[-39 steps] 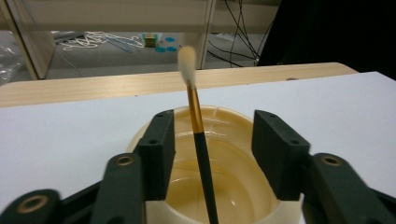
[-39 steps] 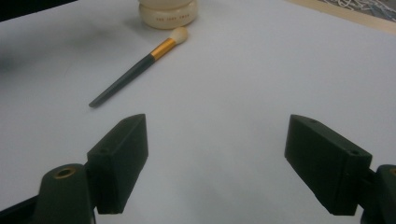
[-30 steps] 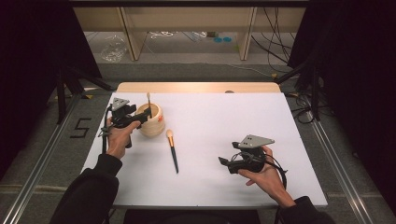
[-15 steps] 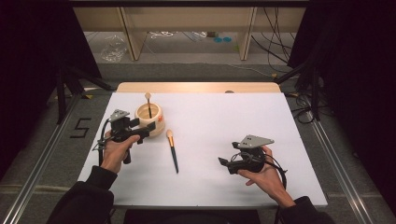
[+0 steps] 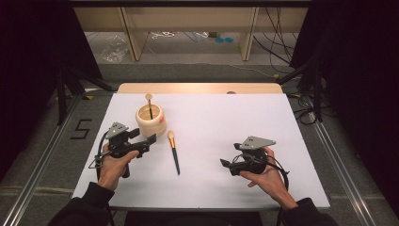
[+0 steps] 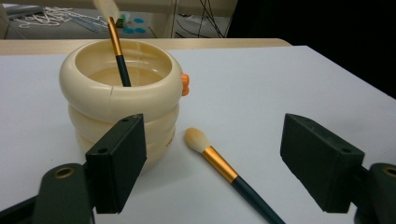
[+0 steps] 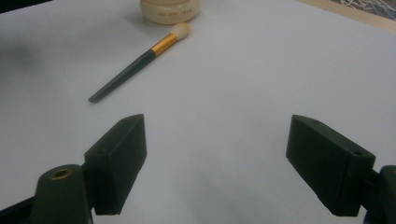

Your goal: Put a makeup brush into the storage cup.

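We are holding the left hand-held gripper (image 5: 151,139) with jaws just opened and empty, beside the ribbed cream holder (image 5: 150,121) near the bench's (image 5: 226,113) far-left corner. Just right, the dark-handled gold-ferruled makeup brush (image 5: 174,151) is lying flat, bristles pointing to the far edge, handle towards us. The right hand-held gripper (image 5: 223,163), also open, is waiting farther off.
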Tool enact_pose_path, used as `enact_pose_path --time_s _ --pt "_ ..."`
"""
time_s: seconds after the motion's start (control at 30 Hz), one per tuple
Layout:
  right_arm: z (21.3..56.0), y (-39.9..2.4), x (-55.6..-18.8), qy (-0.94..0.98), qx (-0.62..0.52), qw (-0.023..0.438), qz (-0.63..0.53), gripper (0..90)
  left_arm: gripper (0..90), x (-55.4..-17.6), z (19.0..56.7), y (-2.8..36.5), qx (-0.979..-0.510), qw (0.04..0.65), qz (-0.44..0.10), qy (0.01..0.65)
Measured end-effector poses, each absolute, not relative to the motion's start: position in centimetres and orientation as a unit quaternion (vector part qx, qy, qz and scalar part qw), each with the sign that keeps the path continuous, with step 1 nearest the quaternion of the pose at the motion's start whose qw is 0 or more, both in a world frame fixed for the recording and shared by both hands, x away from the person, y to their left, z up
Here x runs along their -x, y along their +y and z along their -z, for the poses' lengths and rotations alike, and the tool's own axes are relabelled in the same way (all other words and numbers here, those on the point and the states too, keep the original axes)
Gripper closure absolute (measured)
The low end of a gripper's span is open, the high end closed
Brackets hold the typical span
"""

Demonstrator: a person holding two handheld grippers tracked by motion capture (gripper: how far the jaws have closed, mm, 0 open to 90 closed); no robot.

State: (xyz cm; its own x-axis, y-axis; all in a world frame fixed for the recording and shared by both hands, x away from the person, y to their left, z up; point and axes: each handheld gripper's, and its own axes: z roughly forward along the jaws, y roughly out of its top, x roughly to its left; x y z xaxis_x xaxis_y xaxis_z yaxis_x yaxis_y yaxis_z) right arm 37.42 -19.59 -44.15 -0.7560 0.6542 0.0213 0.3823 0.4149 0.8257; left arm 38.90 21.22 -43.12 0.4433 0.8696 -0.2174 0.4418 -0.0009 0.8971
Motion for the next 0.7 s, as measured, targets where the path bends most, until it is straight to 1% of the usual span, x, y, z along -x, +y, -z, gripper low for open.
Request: enact_pose_path --time_s 0.3,0.53,0.7 --pt "44.3 -19.9 -37.5 0.826 -0.318 0.151 -0.440 21.0 22.2 -37.2 43.7 21.2 -0.682 0.510 -0.206 0.482" --pt "44.3 -20.0 -37.6 0.825 -0.319 0.149 -0.441 20.9 19.0 -36.2 43.8 20.9 -0.690 0.508 -0.212 0.470" --pt "44.3 -19.9 -37.6 0.825 -0.320 0.150 -0.442 21.0 16.4 -35.8 44.1 20.9 -0.687 0.510 -0.203 0.476"
